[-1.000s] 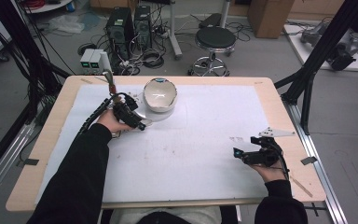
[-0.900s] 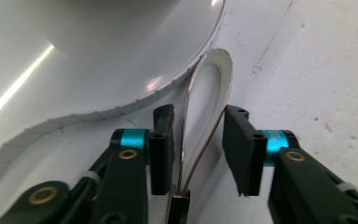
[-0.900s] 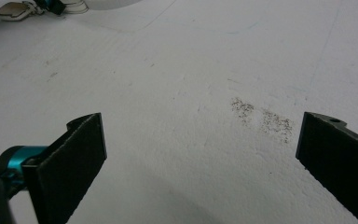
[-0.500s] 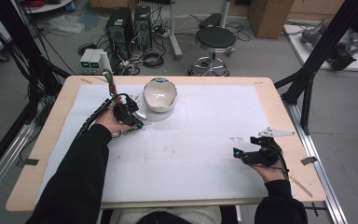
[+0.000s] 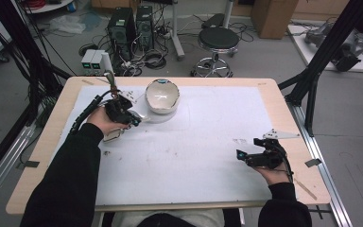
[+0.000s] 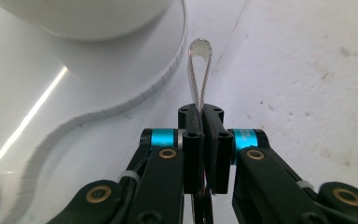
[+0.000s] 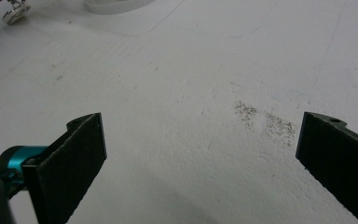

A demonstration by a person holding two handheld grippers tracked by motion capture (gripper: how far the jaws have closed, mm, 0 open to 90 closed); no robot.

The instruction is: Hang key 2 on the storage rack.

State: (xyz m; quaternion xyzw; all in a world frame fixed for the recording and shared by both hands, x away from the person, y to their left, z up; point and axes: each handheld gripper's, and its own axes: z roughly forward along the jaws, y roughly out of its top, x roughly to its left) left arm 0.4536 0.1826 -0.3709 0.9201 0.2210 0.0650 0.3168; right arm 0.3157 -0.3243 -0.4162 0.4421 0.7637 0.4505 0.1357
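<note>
Metal spoon point(image 6: 199, 70) clamped in left gripper point(image 5: 131, 118) beside bowl point(image 5: 162, 96); right gripper point(image 5: 246, 158) wide over bare sheet.

The left gripper point(image 5: 134, 120) sits at the far left of the table, its jaws pressed together on a thin handle, probably a spoon's; the left forearm reaches forward in a dark sleeve; the right gripper point(image 5: 246, 156) rests low at the near right, jaws spread wide, pointing leftward.
</note>
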